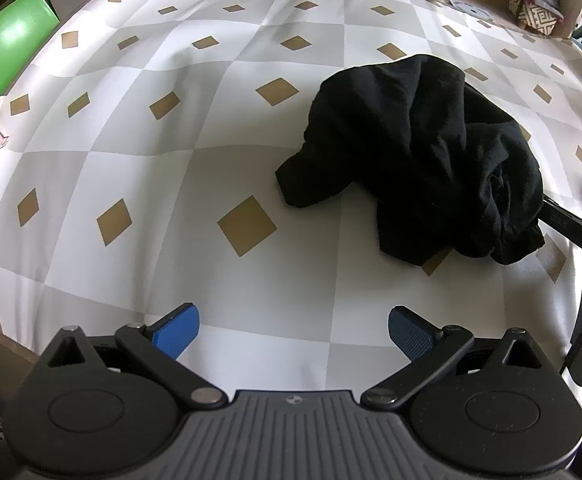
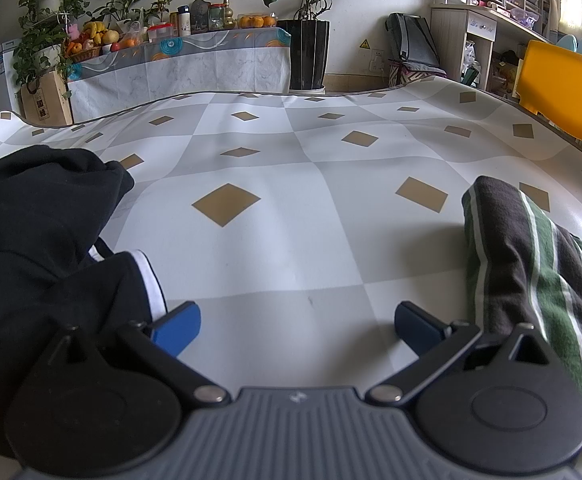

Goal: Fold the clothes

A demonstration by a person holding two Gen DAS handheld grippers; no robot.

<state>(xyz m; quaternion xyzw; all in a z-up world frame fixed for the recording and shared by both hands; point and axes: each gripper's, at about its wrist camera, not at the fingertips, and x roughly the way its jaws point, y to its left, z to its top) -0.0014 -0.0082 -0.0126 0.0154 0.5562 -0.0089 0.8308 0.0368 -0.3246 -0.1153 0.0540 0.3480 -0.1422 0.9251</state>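
Black garment (image 1: 419, 152) crumpled on counter (image 1: 171, 128), ahead-right of wide-open, empty left claw (image 1: 293, 334); touching wide-open, empty right claw (image 2: 297, 330), nearer.

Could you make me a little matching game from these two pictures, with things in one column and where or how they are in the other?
Things:
1. black garment
2. striped garment
3. left tongs
4. yellow chair

Places or states:
a. beyond the table's far right edge
b. crumpled in a heap on the checkered tablecloth
c. open, holding nothing
d. lying at the right, beside the right tongs

Pairs: 1-b, 2-d, 3-c, 4-a
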